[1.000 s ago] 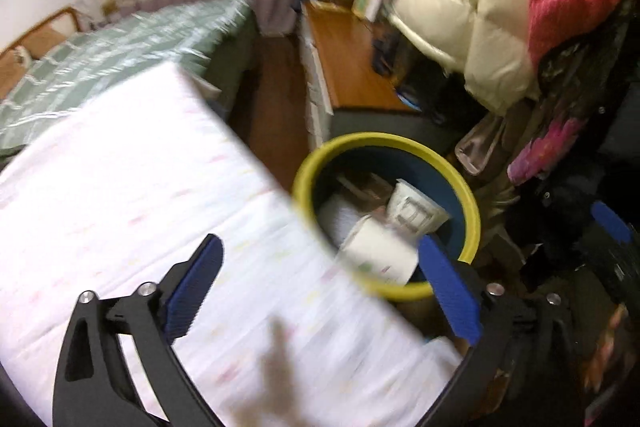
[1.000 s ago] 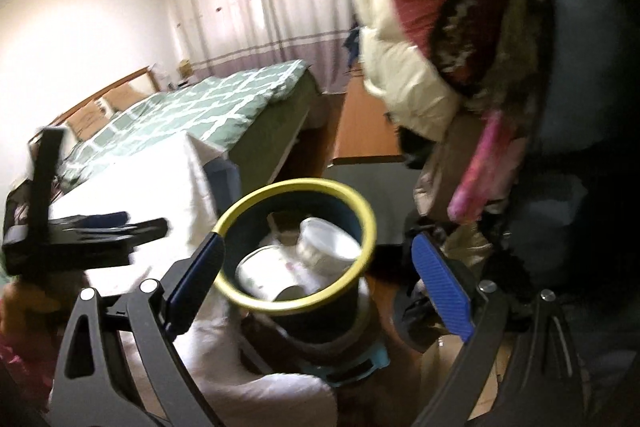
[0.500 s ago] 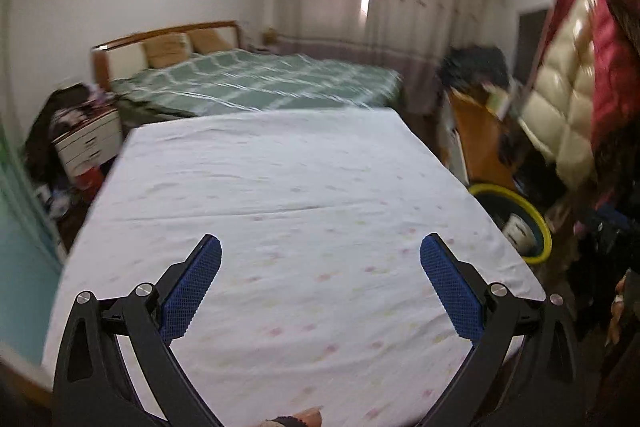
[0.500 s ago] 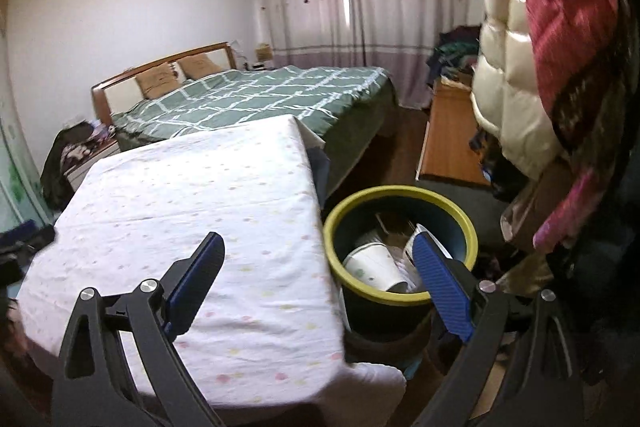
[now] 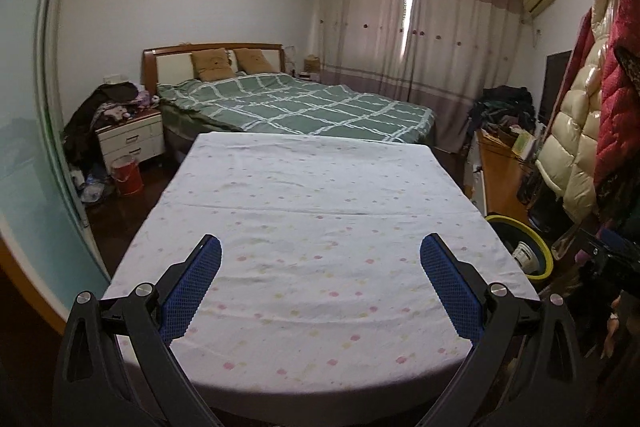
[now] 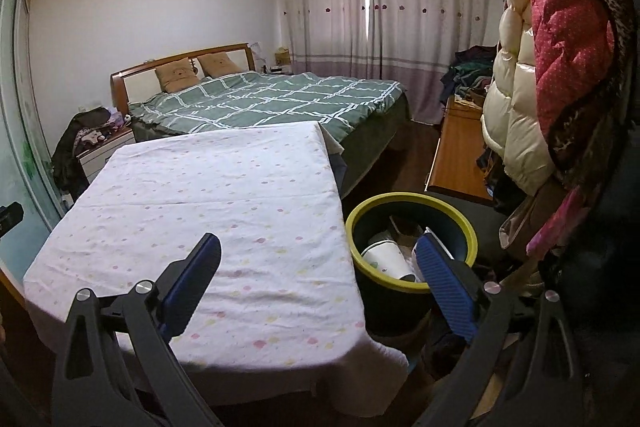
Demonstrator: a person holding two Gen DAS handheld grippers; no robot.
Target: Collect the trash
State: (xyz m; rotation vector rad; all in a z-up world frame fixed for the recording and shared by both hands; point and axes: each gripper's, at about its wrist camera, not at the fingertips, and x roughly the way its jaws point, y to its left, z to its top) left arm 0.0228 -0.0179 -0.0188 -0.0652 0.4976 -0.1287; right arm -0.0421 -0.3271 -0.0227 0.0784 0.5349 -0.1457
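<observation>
The desk (image 5: 320,227), covered by a spotted white cloth, fills the foreground. Just beside its right edge stands the yellow-rimmed bin (image 6: 412,223), holding a white cup (image 6: 386,259). The left gripper (image 5: 320,287) and right gripper (image 6: 316,287) both gape wide, empty.

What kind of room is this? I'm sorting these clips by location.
Most likely a lived-in home bedroom: a bed with a green checked duvet, full-length curtains, and puffy coats hanging on the right.
</observation>
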